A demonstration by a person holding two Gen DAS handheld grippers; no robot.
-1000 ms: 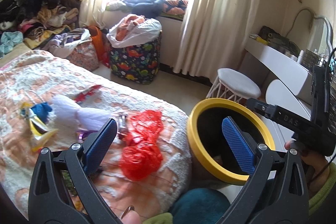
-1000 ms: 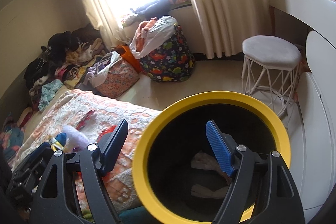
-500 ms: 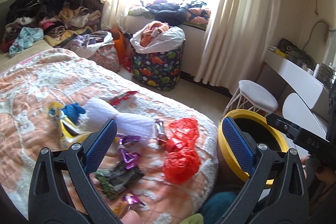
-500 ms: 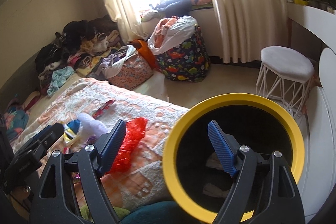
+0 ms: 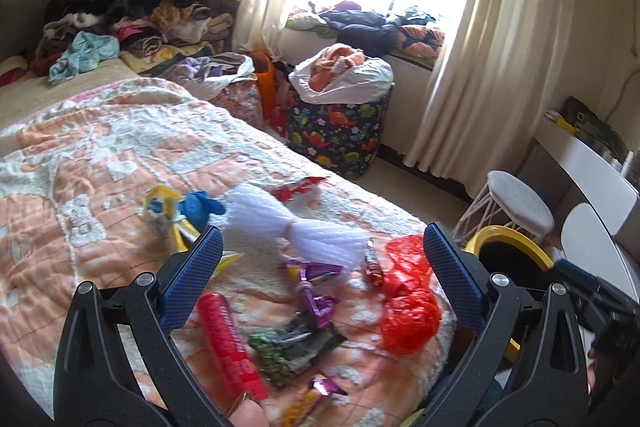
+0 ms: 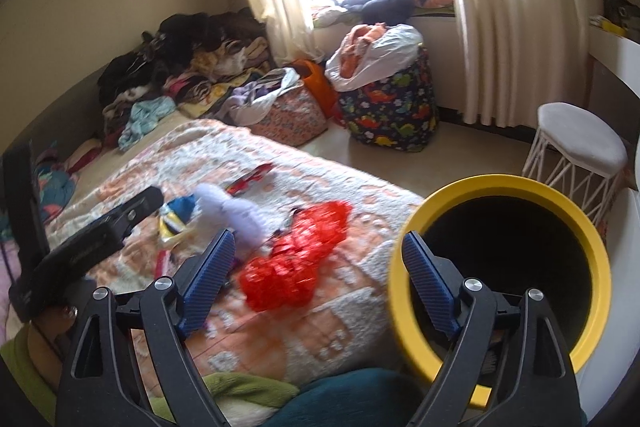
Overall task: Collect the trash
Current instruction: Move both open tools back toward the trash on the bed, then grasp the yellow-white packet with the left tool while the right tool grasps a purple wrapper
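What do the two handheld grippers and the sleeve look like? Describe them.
Both the left gripper and the right gripper have black plastic arms with triangular cut-outs, silver pivot screws, and ribbed blue fingertip pads. The sleeve by the left gripper's body is olive green.

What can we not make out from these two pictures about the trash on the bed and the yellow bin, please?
- Yellow bin: contents lost in its dark interior, right wrist view; in the left wrist view the tongs hide most of it.
- Red tube: print blurred, left wrist view.
- Small wrappers: blurred, kinds unreadable.
- Red plastic bag: blurred, contents unknowable.
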